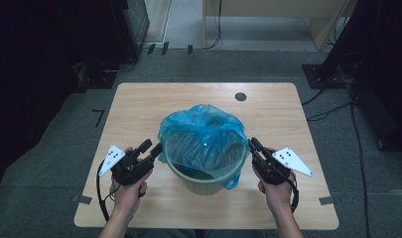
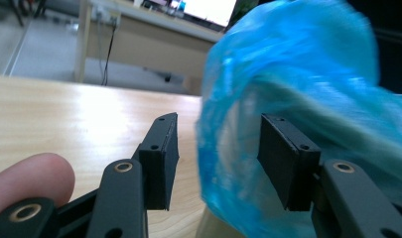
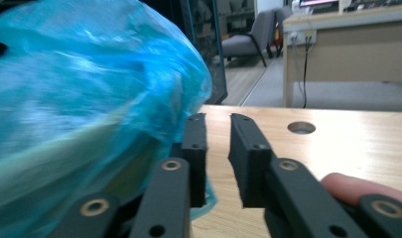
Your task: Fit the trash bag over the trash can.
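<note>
A pale green bin (image 1: pixel 202 184) stands mid-table, lined with a blue plastic bag (image 1: pixel 203 133) whose edge is folded out over the rim. My left gripper (image 1: pixel 152 148) is at the bin's left rim. In the left gripper view its jaws (image 2: pixel 218 144) stand apart, with a bulge of the bag (image 2: pixel 298 74) between them, close to the right jaw and unpressed. My right gripper (image 1: pixel 253 144) is at the bin's right rim. Its jaws (image 3: pixel 218 134) show a narrow gap with nothing in it, and the bag (image 3: pixel 79 89) lies just outside the left jaw.
The wooden table (image 1: pixel 139 109) has a round cable hole (image 1: pixel 240 96) at its far right. Grey carpet surrounds it, with cables (image 1: pixel 337 106) on the floor to the right and a light wooden desk (image 1: pixel 268 15) beyond the far edge.
</note>
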